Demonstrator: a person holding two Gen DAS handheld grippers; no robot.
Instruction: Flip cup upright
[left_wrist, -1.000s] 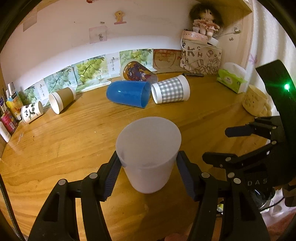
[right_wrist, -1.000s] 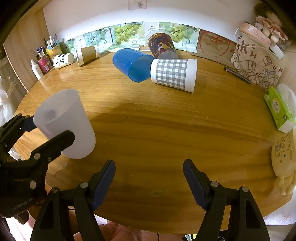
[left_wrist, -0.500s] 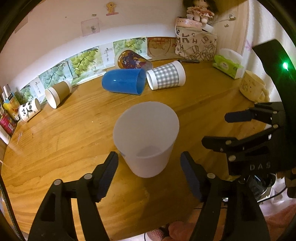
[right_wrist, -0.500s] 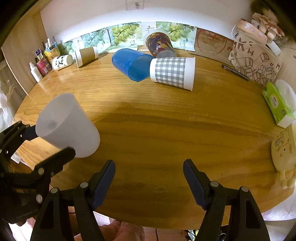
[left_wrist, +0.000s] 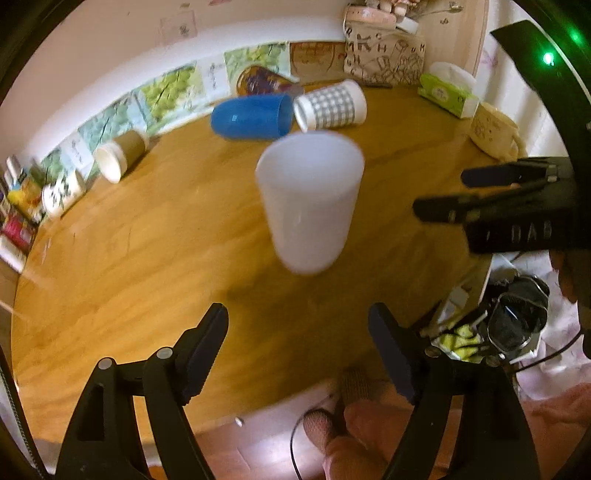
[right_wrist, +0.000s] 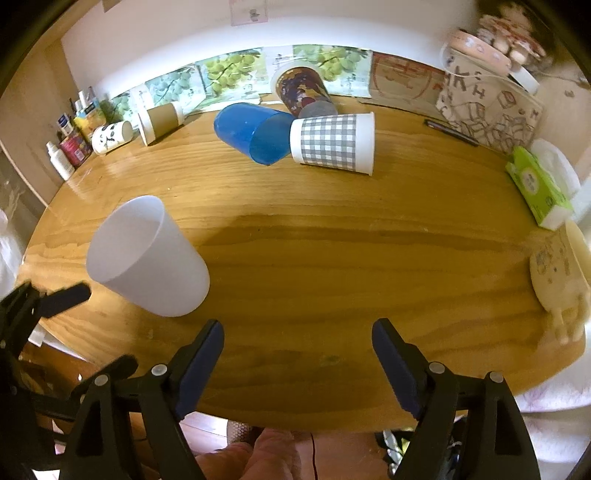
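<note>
A white translucent cup (left_wrist: 309, 201) stands upright on the wooden table (left_wrist: 147, 258), mouth up; it also shows in the right wrist view (right_wrist: 147, 258) at the left. My left gripper (left_wrist: 299, 350) is open and empty, pulled back from the cup near the table's front edge. It shows in the right wrist view (right_wrist: 85, 325) at the lower left, beside the cup. My right gripper (right_wrist: 297, 363) is open and empty over the front edge; it shows in the left wrist view (left_wrist: 439, 192) at the right.
A blue cup (right_wrist: 255, 133), a grey checked cup (right_wrist: 332, 144), a patterned cup (right_wrist: 303, 92), a brown paper cup (right_wrist: 160, 120) and a small white cup (right_wrist: 110, 136) lie on their sides at the back. A tissue box (right_wrist: 539, 184) and a cream mug (right_wrist: 557, 273) stand right.
My left gripper opened, let go of the white cup and drew back toward the table's front edge. The cup stays standing. The right gripper has barely moved.
</note>
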